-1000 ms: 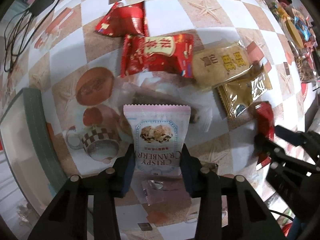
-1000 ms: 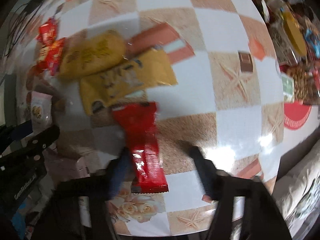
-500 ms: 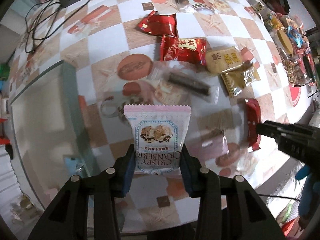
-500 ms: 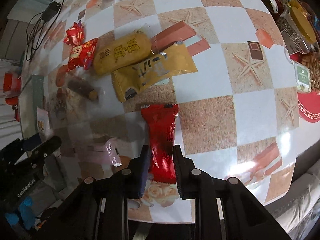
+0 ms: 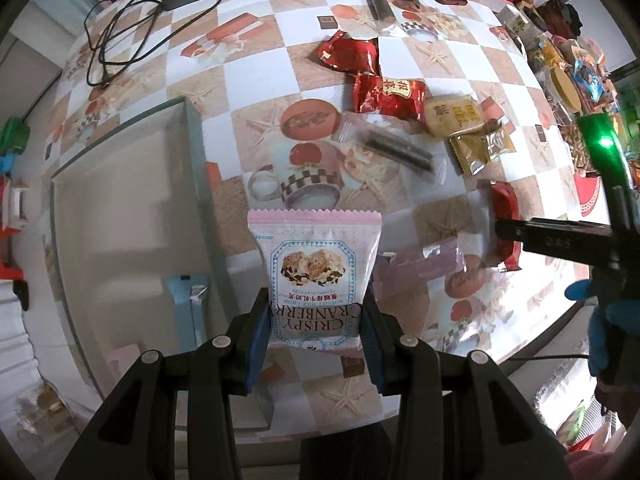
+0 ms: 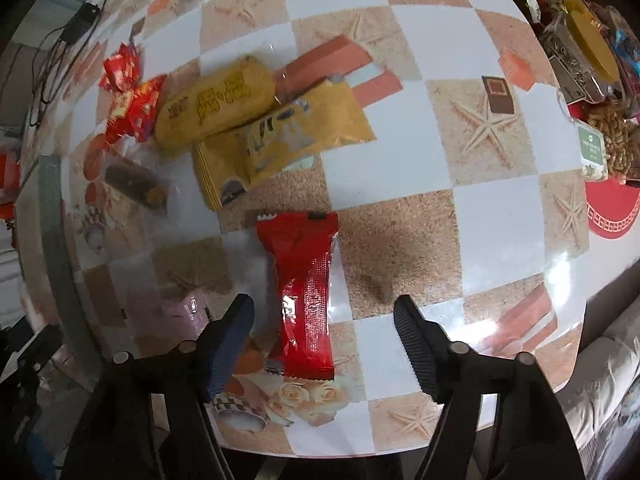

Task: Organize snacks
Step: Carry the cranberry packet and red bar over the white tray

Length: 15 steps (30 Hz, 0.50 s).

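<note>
Checked oilcloth printed with starfish, cups and roses covers the table (image 6: 420,168), and snack packets lie scattered across it. At the table's edge, on the left of the left wrist view, sits a shallow grey-green rimmed tray (image 5: 196,168) with a pale blue wrapped bar (image 5: 188,312) already inside.

The left gripper (image 5: 316,336) pinches a pink-and-white pouch printed "Crispy Cranberry" (image 5: 314,264) by its lower end, both blue pads pressed against its sides, so the pouch stands upright in front of the camera, lifted clear of the cloth. The tray lies just to the left of that pouch in this view, so this hand looks the nearer one for a drop there.

The right gripper (image 6: 324,320) points steeply down over a long red foil bar packet (image 6: 306,296). Its jaws are opening: the packet sits between them, but neither pad touches it, with cloth showing on both sides. The packet's long axis runs straight away from the gripper, parallel to the fingers, so a squeeze would fall across its narrow width. A yellow oblong packet (image 6: 216,104) and a gold flat sachet (image 6: 280,140) lie just beyond its far end; red crinkled wrappers (image 6: 132,100) sit further left.
</note>
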Available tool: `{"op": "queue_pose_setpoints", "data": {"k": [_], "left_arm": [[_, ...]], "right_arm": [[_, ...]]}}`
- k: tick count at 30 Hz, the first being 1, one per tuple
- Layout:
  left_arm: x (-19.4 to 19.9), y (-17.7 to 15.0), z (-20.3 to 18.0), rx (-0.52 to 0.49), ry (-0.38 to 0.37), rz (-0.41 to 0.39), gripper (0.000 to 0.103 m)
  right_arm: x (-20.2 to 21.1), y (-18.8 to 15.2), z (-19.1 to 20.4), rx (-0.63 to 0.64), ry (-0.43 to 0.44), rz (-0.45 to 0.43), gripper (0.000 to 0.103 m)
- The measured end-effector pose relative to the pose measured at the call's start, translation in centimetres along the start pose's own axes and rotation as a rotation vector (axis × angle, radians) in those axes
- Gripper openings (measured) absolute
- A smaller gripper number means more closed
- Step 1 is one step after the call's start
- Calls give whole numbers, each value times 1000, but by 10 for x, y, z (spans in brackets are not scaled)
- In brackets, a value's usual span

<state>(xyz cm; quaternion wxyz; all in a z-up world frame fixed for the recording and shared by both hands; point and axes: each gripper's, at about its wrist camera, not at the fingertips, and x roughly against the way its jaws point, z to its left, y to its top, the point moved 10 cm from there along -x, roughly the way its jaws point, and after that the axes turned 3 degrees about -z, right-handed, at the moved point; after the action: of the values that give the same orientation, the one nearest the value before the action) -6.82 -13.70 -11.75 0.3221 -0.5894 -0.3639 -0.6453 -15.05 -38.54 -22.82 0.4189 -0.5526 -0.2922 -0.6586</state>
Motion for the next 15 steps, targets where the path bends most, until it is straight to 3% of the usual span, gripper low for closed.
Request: {"op": "queue_pose_setpoints", "data": {"k": [1,3,5,15], "left_arm": [[1,-1,2,2,-1,-1,45],[1,-2,13,5,-5,-2,45],[5,-6,15,5,-6,-6,45],[16,-7,26,46,-10,-44,45]], "right_arm": [[-3,-1,1,-1,-3,9,53],[-5,1,2,3,-20,5,48],[-6,2,5,43,-61,4,24],[31,4,33,72,16,-48,21]]}}
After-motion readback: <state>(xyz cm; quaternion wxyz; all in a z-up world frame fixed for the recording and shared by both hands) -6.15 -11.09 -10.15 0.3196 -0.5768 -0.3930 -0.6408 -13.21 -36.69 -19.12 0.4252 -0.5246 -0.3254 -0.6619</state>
